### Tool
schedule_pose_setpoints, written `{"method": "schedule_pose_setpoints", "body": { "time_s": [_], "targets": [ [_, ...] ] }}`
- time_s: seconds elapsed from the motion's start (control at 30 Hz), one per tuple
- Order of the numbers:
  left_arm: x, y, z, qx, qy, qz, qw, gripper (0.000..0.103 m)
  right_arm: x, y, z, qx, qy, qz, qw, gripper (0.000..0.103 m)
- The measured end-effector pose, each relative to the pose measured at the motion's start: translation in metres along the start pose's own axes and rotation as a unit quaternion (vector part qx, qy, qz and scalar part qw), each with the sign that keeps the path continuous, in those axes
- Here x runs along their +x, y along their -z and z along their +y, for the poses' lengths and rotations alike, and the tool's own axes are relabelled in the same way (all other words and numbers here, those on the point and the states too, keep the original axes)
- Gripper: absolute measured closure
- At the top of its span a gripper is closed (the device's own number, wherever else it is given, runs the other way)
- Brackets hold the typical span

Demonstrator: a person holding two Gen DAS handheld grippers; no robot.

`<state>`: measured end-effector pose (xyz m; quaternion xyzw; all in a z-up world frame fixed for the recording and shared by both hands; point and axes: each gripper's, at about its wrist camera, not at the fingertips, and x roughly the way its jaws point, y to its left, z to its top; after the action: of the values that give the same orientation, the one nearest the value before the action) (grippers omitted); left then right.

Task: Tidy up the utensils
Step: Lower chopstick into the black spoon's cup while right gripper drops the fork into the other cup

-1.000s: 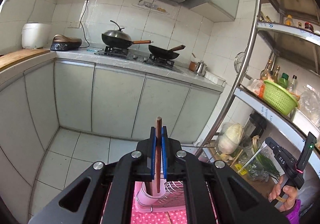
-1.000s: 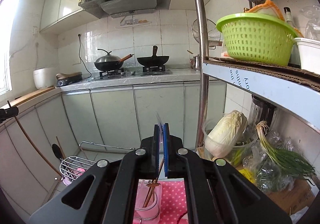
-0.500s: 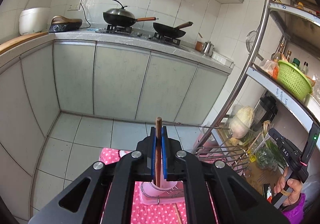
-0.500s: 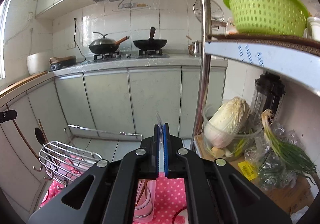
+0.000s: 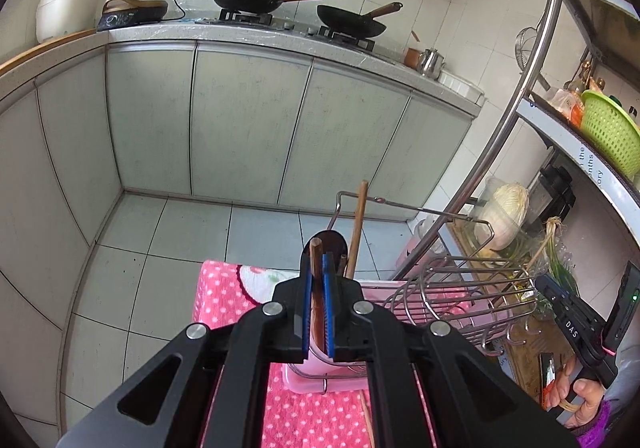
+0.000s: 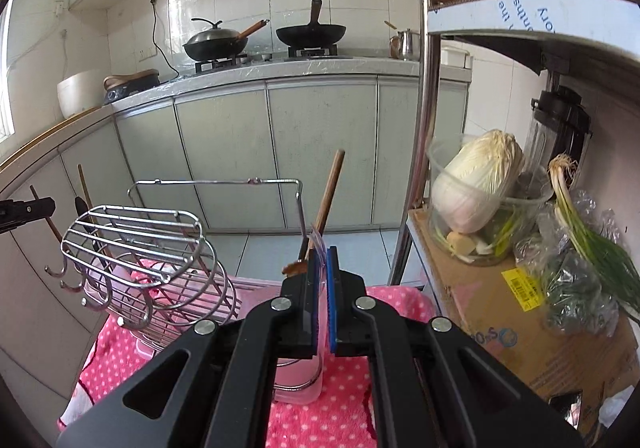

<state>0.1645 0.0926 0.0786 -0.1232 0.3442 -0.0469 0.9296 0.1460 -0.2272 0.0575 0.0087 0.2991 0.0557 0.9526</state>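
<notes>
I see the left gripper [image 5: 318, 302] clenched on a brown wooden stick [image 5: 315, 272], which stands upright between the 2 blue pads [image 5: 307, 312]. Its top end projects above the fingertips. Directly below and ahead of this gripper sits a pink cup [image 5: 320, 366] inside a wire rack [image 5: 460, 300]. The cup holds a dark spoon [image 5: 334, 244] and a wooden handle [image 5: 357, 228], both just beyond the fingertips. The rack stands on a pink dotted cloth [image 5: 228, 296].

I see the right gripper [image 6: 322, 296] clenched on a thin clear utensil [image 6: 319, 244]; I cannot tell its type. The cup [image 6: 298, 376] lies directly under this gripper. The handle [image 6: 330, 191] leans just ahead of the tips. The rack [image 6: 148, 256] lies to the left. A shelf [image 6: 520, 31] stands to the right.
</notes>
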Motion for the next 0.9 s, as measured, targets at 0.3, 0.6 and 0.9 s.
{"method": "schedule_pose_setpoints", "body": {
  "time_s": [0.3,0.6,0.9],
  "targets": [
    [0.013,0.002,0.005,-0.024,-0.007,0.008,0.9997,0.093,0.006,0.002,0.0,0.008,-0.009,0.014,1.0,0.099],
    [-0.001,-0.002,0.018,-0.05,-0.007,-0.009,0.9987,0.074,-0.009,-0.009,-0.013,0.033,-0.03,0.01,0.999,0.077],
    [-0.04,0.005,0.025,-0.06,-0.001,-0.043,0.9973,0.071,-0.043,-0.005,-0.008,0.031,-0.033,-0.018,0.999,0.071]
  ]
}}
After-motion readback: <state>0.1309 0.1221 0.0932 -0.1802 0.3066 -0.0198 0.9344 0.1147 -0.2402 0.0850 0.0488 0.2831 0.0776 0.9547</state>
